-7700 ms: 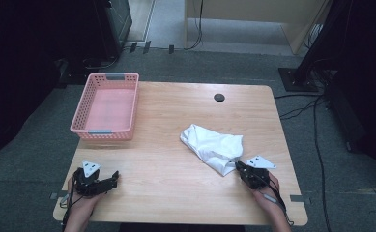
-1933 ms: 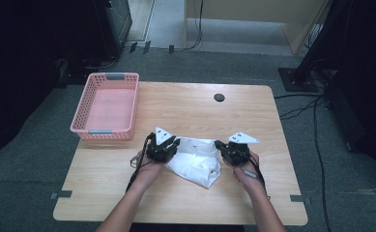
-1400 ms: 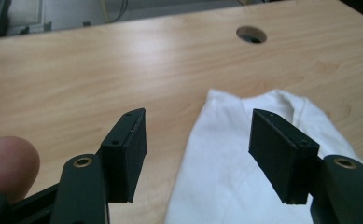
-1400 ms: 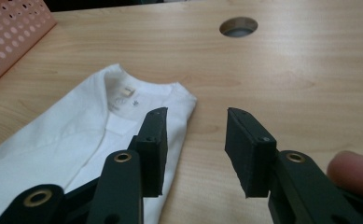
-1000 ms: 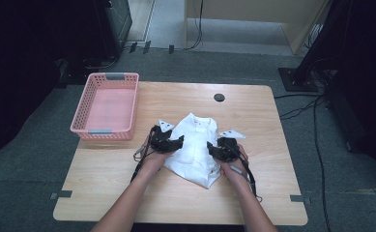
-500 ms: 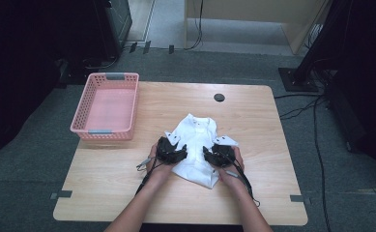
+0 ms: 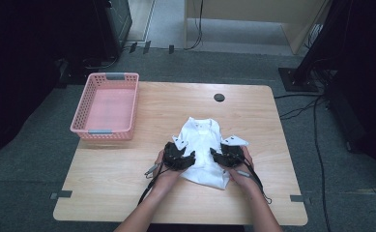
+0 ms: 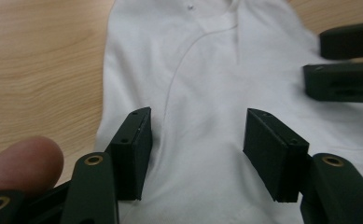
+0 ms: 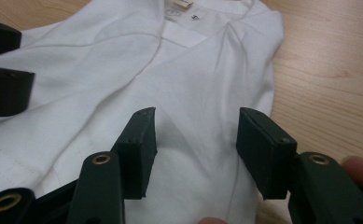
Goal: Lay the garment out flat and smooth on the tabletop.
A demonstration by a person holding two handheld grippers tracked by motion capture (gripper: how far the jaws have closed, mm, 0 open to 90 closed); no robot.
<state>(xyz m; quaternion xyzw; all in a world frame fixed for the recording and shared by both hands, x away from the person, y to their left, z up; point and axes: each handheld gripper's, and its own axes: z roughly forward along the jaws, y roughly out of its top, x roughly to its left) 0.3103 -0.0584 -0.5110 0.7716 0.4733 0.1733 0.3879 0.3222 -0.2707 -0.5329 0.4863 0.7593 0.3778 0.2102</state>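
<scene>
A white shirt (image 7: pixel 202 140) lies folded on the wooden table (image 7: pixel 127 169), collar at the far end. My left gripper (image 7: pixel 186 155) sits over the shirt's near left part and my right gripper (image 7: pixel 218 155) over its near right part, both aimed forward and slightly inward. In the left gripper view the left gripper (image 8: pixel 195 140) is open above the cloth (image 8: pixel 207 70); its jaws have just been closing a little, with nothing pinched between them. The right gripper (image 9: pixel 195 140) stands open over the shirt (image 9: pixel 123 70). Each view shows the other gripper's jaws at its edge.
An empty pink basket (image 7: pixel 112 76) stands at the table's far left. A small black round cap (image 7: pixel 219 97) sits in the tabletop near the far edge. Cables trail from both grippers toward the near edge. Dark stands and cables surround the table on the floor.
Both hands have drawn toward each other and toward the near end of the shirt. The shirt now looks narrower, with its sides folded in.
</scene>
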